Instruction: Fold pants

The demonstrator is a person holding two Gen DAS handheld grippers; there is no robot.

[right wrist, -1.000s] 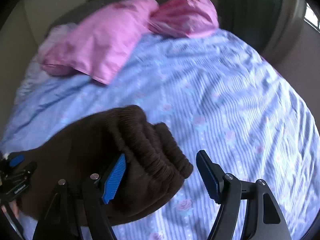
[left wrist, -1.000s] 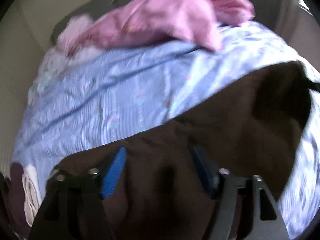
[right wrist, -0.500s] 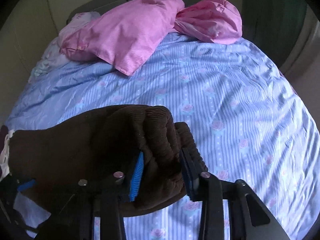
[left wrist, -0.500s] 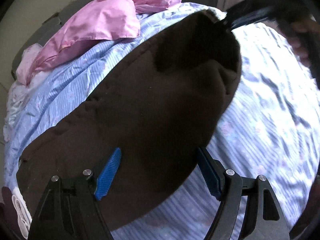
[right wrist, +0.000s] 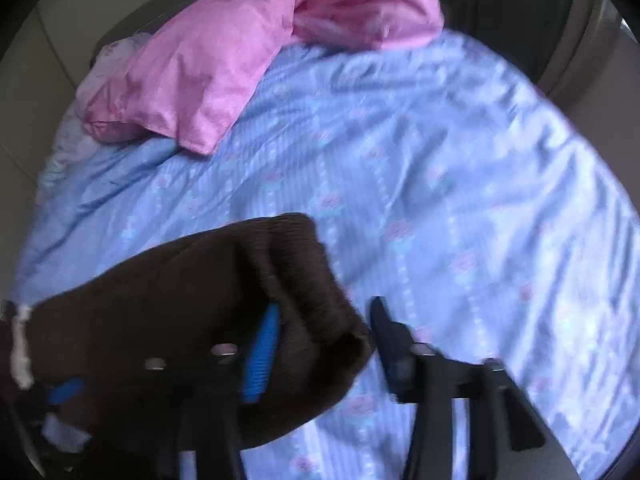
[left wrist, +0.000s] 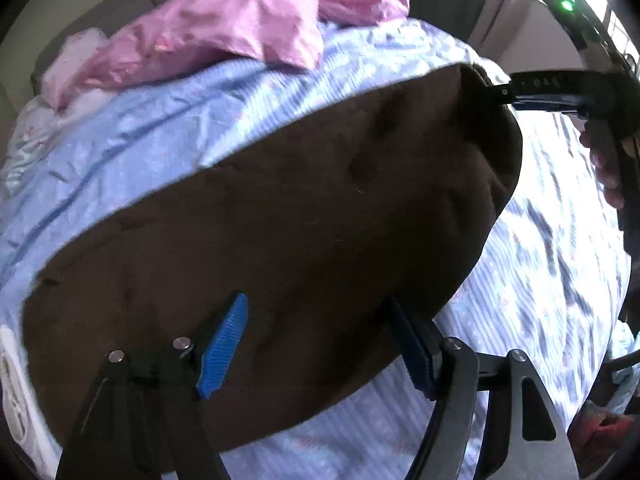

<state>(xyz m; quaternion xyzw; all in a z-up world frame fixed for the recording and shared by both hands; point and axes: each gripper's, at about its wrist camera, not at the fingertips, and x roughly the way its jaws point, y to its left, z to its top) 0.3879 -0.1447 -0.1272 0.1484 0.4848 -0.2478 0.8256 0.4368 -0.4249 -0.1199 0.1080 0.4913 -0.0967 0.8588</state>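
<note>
Dark brown pants (left wrist: 280, 216) lie folded across the blue bed sheet (left wrist: 160, 120). My left gripper (left wrist: 320, 344) is open, its blue pads astride the near edge of the pants. In the left wrist view my right gripper (left wrist: 496, 94) is at the far right corner of the pants. In the right wrist view my right gripper (right wrist: 322, 344) is open, with the ribbed waistband of the pants (right wrist: 296, 280) lying between its fingers. The left gripper's blue pad (right wrist: 64, 390) shows at the lower left.
Two pink pillows (right wrist: 200, 72) (right wrist: 372, 4) lie at the head of the bed. The blue floral sheet (right wrist: 460, 200) stretches to the right. A white cloth (left wrist: 16, 384) sits at the left edge. A window (left wrist: 616, 20) is at the upper right.
My right gripper was open, shut on the waistband, and has opened again. The left gripper has stayed open over the pants.
</note>
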